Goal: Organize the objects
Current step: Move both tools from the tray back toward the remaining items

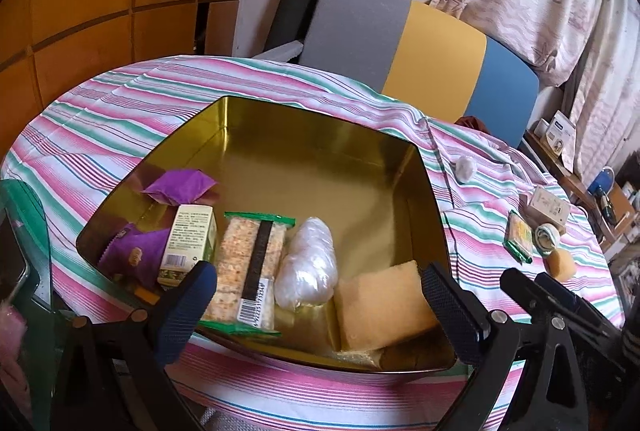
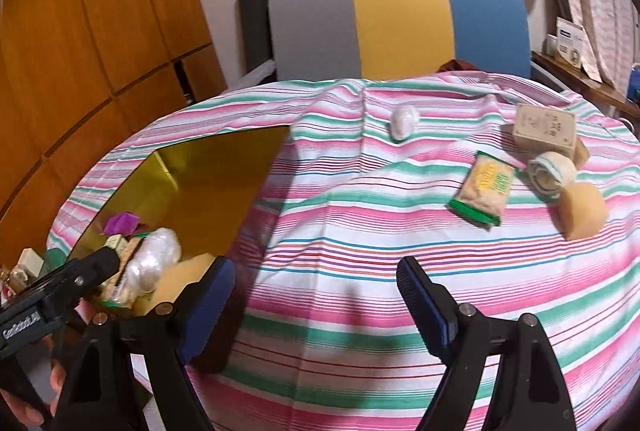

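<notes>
Fingers (image 2: 424,295) of both grippers are standing apart, gripping nothing. Tin (image 1: 320,119) is holding six items; five are waiting on the cloth (image 2: 360,251), including a snack packet (image 2: 482,189).

Left gripper (image 1: 320,295) with black triangular plastic arms, dark blue ribbed pads, round silver pivot screws, right gripper (image 2: 316,295) of the same build, white lettering on a black body beside it, bare fingers (image 2: 24,407) beneath
</notes>
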Available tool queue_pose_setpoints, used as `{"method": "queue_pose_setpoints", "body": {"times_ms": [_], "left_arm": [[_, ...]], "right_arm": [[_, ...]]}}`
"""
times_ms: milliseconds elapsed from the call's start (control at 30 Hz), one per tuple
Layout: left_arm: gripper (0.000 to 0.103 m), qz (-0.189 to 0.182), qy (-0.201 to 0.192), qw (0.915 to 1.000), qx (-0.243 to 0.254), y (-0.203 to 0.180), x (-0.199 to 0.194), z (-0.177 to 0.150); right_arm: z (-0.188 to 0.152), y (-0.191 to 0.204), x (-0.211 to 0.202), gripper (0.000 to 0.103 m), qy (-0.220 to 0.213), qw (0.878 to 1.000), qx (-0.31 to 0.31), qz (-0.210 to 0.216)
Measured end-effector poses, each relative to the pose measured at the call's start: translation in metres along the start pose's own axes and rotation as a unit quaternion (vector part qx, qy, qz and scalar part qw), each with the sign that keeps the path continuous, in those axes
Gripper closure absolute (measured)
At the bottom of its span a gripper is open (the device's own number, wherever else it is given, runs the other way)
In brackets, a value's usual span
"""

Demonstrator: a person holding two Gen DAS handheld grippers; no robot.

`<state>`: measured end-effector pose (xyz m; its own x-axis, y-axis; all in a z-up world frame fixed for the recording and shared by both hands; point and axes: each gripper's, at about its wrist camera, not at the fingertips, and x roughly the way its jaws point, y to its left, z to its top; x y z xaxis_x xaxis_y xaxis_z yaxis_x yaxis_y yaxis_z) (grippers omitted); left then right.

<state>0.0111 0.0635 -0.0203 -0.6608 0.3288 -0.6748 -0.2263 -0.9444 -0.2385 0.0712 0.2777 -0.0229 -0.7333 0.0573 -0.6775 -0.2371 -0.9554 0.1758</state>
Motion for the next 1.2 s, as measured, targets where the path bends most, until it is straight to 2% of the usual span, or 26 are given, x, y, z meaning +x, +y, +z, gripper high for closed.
{"method": "queue_pose_setpoints", "body": {"times_ms": [367,633,833,1067,1200], "left_arm": [[0.000,-0.026,0.018,0.9994,0.012,-0.014,-0.001,-0.006],[0.000,-0.048,0.026,0.9979,0.035,-0.035,-0.005,-0.016],[0.000,-0.068,0.036,0.9945,0.070,-0.057,-0.010,-0.024],[0.000,-0.089,0.063,0.9877,0.112,-0.087,-0.010,-0.042],[0.000,-0.098,0.072,0.9838,0.132,-0.100,-0.011,-0.051]], "right_arm": [[-0.004,-0.024,0.008,0.018,0.014,0.999,0.005,-0.035],[-0.019,-0.064,0.013,0.018,0.027,0.997,0.033,-0.072],[-0.023,-0.112,0.008,0.018,0.021,0.992,0.057,-0.109],[-0.014,-0.191,-0.004,0.018,0.004,0.979,0.121,-0.165],[0.003,-0.218,-0.010,0.009,-0.021,0.977,0.120,-0.176]]}}
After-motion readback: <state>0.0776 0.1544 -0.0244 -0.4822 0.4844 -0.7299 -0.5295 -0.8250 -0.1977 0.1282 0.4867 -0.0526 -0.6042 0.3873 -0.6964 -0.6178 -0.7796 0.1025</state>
